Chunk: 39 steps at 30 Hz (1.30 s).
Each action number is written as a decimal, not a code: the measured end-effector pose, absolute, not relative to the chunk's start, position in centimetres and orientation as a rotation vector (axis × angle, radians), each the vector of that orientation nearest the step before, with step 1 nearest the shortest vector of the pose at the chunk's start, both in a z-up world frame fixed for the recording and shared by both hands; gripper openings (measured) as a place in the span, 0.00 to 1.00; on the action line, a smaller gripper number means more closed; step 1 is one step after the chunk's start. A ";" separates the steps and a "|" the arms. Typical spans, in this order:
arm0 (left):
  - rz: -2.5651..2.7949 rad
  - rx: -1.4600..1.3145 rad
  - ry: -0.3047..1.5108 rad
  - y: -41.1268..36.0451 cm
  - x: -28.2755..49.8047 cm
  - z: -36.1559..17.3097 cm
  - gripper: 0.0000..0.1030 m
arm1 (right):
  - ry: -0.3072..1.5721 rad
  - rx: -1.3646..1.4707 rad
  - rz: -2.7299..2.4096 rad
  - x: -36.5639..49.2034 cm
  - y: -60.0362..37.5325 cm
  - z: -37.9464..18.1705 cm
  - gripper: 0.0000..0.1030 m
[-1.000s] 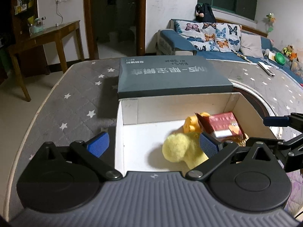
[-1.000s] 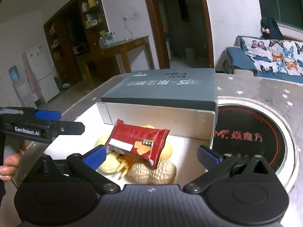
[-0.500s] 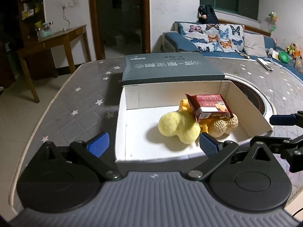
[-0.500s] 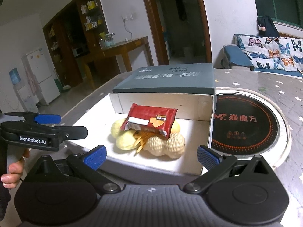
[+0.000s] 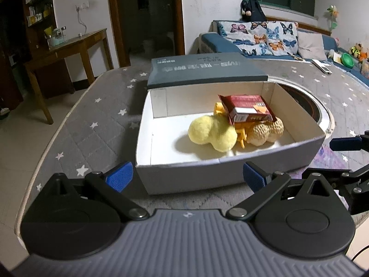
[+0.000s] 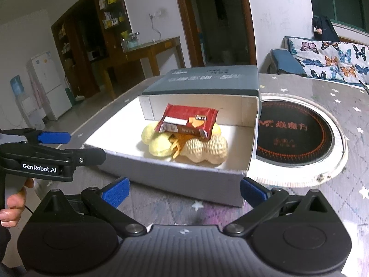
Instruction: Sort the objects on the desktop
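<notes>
A white open box (image 5: 230, 175) (image 6: 175, 177) stands on the grey star-patterned table. Inside lie a yellow plush toy (image 5: 212, 135) (image 6: 159, 144), a tan peanut-shaped toy (image 5: 265, 131) (image 6: 207, 151), some yellow fry-like pieces (image 5: 241, 135) and a red snack packet (image 5: 248, 109) (image 6: 188, 121) on top of them. My left gripper (image 5: 185, 179) is open, just short of the box's near wall, with nothing held. My right gripper (image 6: 183, 190) is open and empty too, in front of the box's near right corner. The left gripper (image 6: 53, 147) also shows in the right wrist view.
The box's dark grey lid (image 5: 205, 71) (image 6: 207, 79) lies behind it. A round black hotplate with a white rim (image 6: 297, 136) is set in the table to the right. A sofa (image 5: 265, 39) and a wooden side table (image 5: 69, 48) stand beyond the table's edge.
Both grippers have drawn back from over the box toward the near side, so the whole box now shows in front of them. The things in the box have not moved.
</notes>
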<state>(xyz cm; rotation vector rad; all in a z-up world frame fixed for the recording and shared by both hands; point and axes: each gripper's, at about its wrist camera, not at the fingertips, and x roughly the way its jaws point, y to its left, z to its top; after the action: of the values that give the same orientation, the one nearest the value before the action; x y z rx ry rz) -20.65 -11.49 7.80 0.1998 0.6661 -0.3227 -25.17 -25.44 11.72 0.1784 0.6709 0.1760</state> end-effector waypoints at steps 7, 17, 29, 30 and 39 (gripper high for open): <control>-0.317 0.214 0.673 -11.7 -20.6 7.6 0.98 | 0.685 0.177 0.177 -25.2 -25.3 11.3 1.00; -0.306 0.225 0.686 -11.7 -19.8 8.0 0.98 | 0.688 0.172 0.184 -24.8 -25.3 11.5 1.00; -0.318 0.240 0.686 -11.7 -18.9 9.8 0.99 | 0.682 0.152 0.206 -23.8 -25.1 12.5 1.00; -0.319 0.240 0.686 -11.7 -18.8 10.0 0.99 | 0.681 0.151 0.211 -23.6 -25.1 12.6 1.00; -0.329 0.233 0.648 -11.8 -15.9 12.1 0.99 | 0.672 0.141 0.226 -21.5 -25.4 13.7 1.00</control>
<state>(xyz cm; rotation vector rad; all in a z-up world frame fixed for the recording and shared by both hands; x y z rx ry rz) -15.86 -11.81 12.14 0.2329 0.6475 -0.3288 -21.53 -25.40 13.66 0.1407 0.6721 0.2257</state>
